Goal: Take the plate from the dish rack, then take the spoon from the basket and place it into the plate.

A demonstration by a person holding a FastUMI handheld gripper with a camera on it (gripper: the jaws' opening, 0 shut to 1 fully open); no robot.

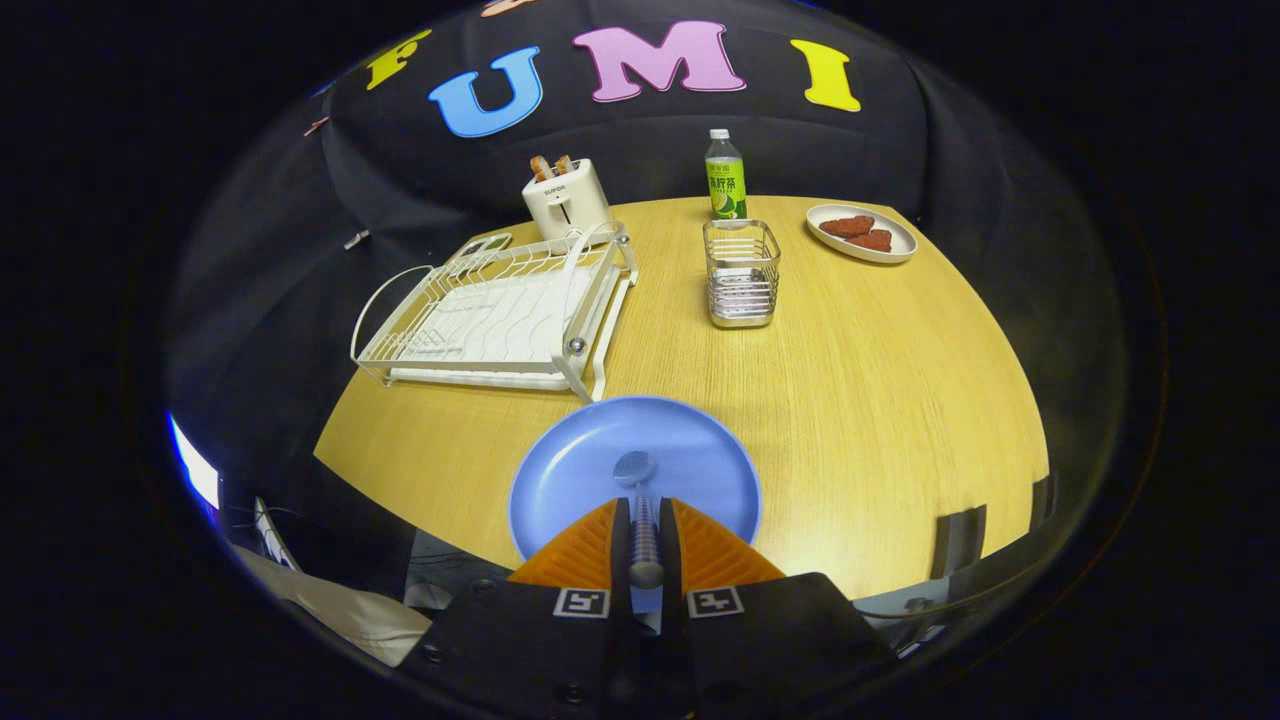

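Observation:
A blue plate (600, 462) lies flat on the wooden table (880, 400), near its front edge, right under my fingers. My gripper (641, 512) is shut on a metal spoon (638, 500), both orange fingers (588, 548) pressing its handle. The spoon's bowl (634, 467) points forward and hangs over the middle of the plate; whether it touches the plate I cannot tell. Beyond the plate, to the left, stands the white wire dish rack (500, 315) with nothing in it. The wire basket (741, 272) stands further back in the middle of the table.
A white toaster (567, 198) with bread in its slots stands behind the rack. A green drink bottle (725, 177) is behind the basket. A white oval plate (862, 233) with reddish food lies at the back right.

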